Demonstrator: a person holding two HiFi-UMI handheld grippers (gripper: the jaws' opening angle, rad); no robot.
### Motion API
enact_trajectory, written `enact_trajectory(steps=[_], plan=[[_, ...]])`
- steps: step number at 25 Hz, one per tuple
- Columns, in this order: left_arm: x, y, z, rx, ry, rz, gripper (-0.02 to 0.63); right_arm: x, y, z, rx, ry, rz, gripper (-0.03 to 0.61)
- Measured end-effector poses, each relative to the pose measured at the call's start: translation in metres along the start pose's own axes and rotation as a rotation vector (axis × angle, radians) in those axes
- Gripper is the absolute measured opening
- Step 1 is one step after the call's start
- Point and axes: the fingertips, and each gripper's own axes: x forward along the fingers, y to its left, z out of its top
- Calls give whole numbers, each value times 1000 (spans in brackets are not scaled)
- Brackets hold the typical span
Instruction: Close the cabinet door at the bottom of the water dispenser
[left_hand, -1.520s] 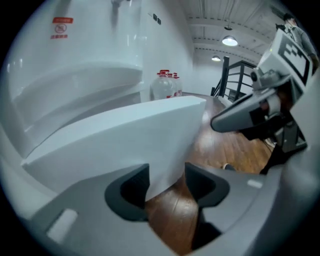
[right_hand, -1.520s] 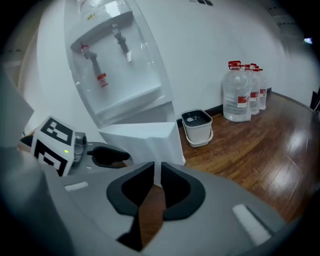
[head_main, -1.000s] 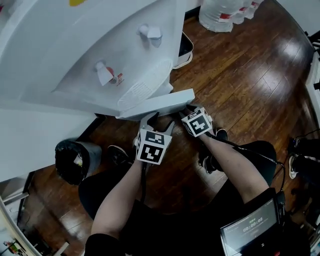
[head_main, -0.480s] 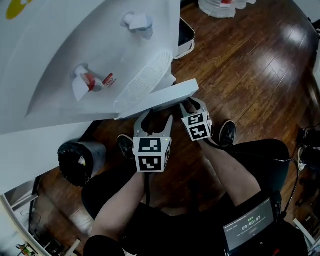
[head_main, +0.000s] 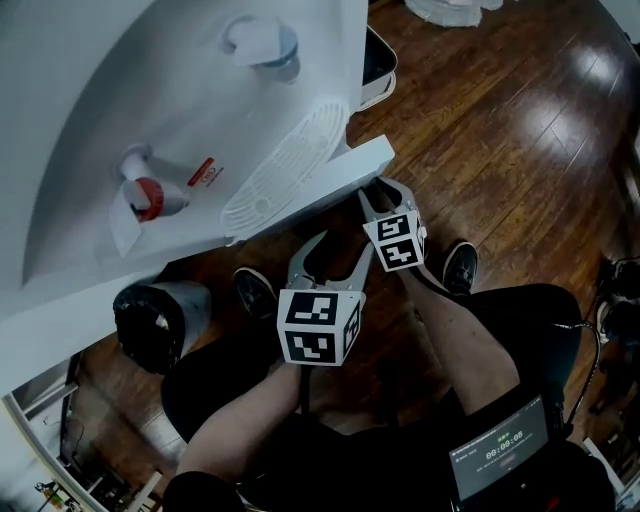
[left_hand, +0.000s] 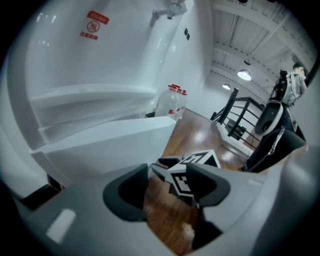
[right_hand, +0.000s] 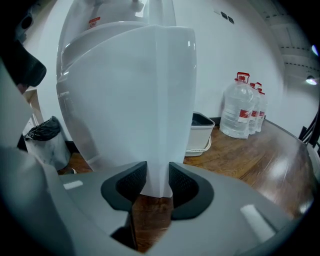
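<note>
The white water dispenser (head_main: 150, 100) fills the upper left of the head view, and its bottom cabinet door (head_main: 330, 185) stands swung out, seen edge-on. My right gripper (head_main: 378, 195) is shut on the door's free edge. In the right gripper view the door panel (right_hand: 150, 100) sits pinched between both pads of the right gripper (right_hand: 156, 182). My left gripper (head_main: 335, 258) hangs a little back from the door, apart from it, with its jaws closing and nothing between them. In the left gripper view the left gripper (left_hand: 167, 187) frames the right gripper's marker cube (left_hand: 192, 172) beyond, with the door (left_hand: 110, 145) to the left.
A bin lined with a black bag (head_main: 155, 320) stands left of the dispenser's foot. A white tub (right_hand: 200, 132) and large water bottles (right_hand: 242, 107) sit on the wooden floor to the right. The person's shoes (head_main: 460, 265) are near the door.
My left gripper has drawn back from the door toward the person, lifted slightly and rolled. The right gripper has stayed on the door's edge.
</note>
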Motion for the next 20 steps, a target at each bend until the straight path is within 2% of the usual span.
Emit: enact_trajectory(steps=[7, 15, 20], plan=[[9, 29, 7, -23, 4, 63, 255, 10, -1, 13, -13, -2, 18, 141], [16, 41, 13, -34, 17, 65, 256, 23, 2, 20, -17, -23, 86, 140], [21, 43, 19, -37, 15, 62, 255, 26, 4, 23, -55, -37, 126, 135]])
